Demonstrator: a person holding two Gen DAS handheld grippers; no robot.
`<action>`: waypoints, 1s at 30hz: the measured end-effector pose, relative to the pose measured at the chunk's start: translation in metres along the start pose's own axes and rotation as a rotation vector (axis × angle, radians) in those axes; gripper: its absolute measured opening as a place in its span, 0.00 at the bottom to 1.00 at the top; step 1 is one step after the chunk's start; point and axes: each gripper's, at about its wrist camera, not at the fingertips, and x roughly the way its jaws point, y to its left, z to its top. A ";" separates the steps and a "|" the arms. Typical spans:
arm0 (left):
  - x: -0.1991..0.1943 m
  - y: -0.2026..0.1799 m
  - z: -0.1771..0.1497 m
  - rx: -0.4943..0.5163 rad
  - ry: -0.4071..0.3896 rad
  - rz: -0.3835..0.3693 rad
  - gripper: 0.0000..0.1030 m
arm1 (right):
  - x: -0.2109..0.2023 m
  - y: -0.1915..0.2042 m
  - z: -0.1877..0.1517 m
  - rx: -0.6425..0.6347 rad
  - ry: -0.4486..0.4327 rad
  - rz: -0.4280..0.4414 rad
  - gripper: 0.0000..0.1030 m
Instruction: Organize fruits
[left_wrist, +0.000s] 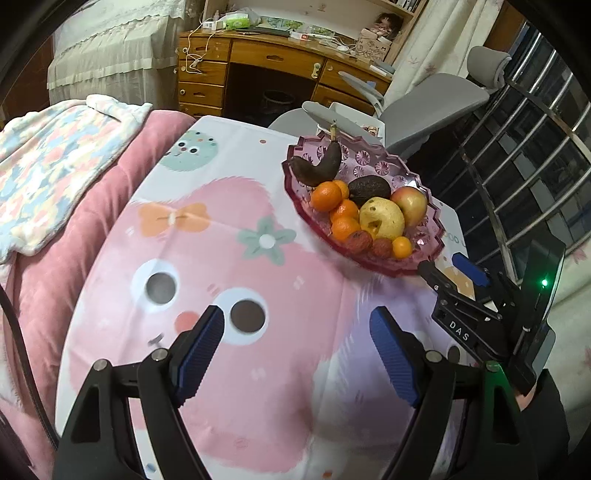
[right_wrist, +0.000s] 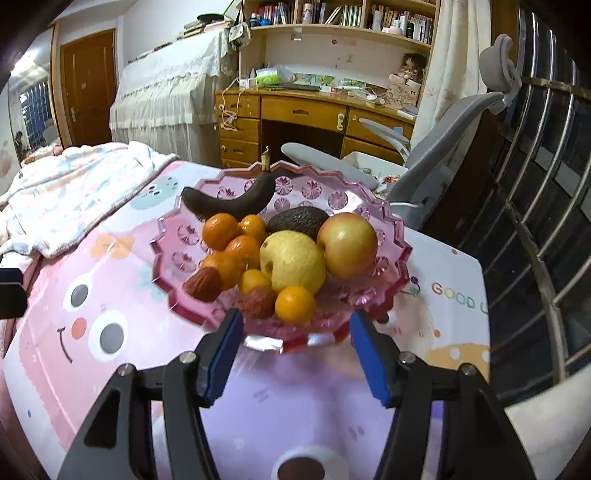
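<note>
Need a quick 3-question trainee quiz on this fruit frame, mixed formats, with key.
1. True or false: the left hand-held gripper is shut on an orange.
2. Multiple choice: in the right wrist view, what lies at the back of the pink glass fruit bowl? A) the yellow pear B) the blackened banana C) the apple
3. Fill in: the right hand-held gripper is ____, fingers either side of the bowl's near rim.

Key: 1 false, it is open over the tablecloth. 2 B. 3 open.
</note>
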 end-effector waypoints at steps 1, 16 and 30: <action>-0.007 0.003 -0.004 0.004 0.002 0.003 0.78 | -0.007 0.003 -0.001 0.004 0.008 -0.007 0.61; -0.136 0.053 -0.056 0.203 -0.024 -0.022 0.78 | -0.161 0.103 -0.060 0.232 0.154 0.018 0.83; -0.235 0.026 -0.078 0.297 -0.109 -0.044 0.86 | -0.318 0.150 -0.058 0.393 0.148 0.016 0.98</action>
